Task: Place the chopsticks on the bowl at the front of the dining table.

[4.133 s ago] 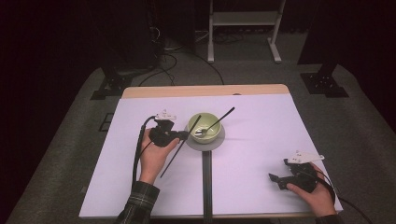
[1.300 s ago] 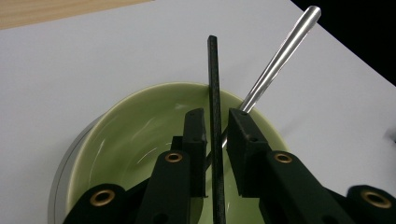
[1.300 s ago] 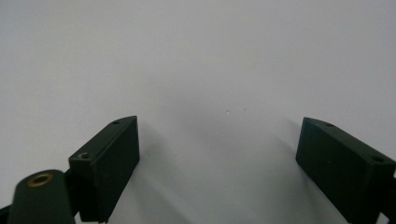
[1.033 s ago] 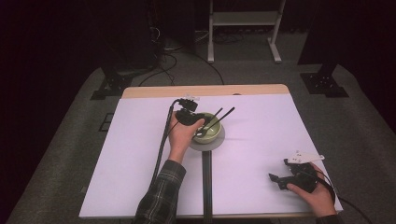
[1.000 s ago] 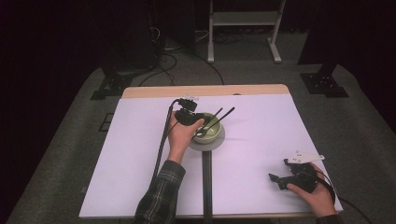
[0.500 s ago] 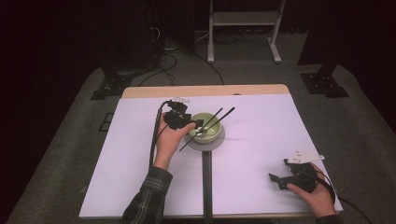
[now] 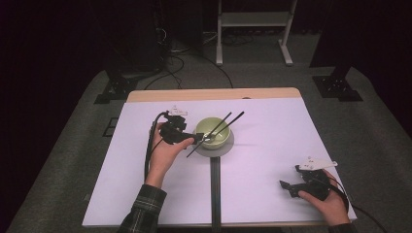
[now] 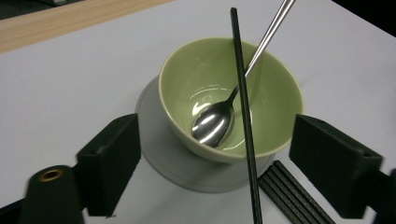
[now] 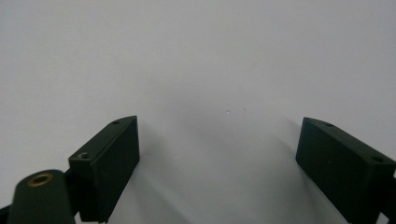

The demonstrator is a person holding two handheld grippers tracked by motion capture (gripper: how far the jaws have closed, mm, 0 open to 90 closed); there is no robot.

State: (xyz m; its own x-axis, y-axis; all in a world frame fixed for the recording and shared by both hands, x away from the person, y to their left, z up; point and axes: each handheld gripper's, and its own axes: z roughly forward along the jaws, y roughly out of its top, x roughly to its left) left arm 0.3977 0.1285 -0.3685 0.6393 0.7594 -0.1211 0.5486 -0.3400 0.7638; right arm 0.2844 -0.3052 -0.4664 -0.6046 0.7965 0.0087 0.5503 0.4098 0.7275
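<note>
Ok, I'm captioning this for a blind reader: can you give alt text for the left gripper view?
A pale green bowl on a grey round mat holds a metal spoon, with one black chopstick laid across its rim. The left tool frames it from below, jaws wide apart, having just been opening, with nothing gripped. Everything sits on a white table.

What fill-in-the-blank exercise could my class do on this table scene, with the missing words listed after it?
1. The spoon rests with its head inside the ____ bowl.
2. The bowl stands on a round ____ saucer.
3. A black chopstick lies across the bowl's ____.
4. The jaws of the left gripper stand ____, with nothing pressed between them; they have just been opening.

Missing words: green; grey; rim; open
</note>
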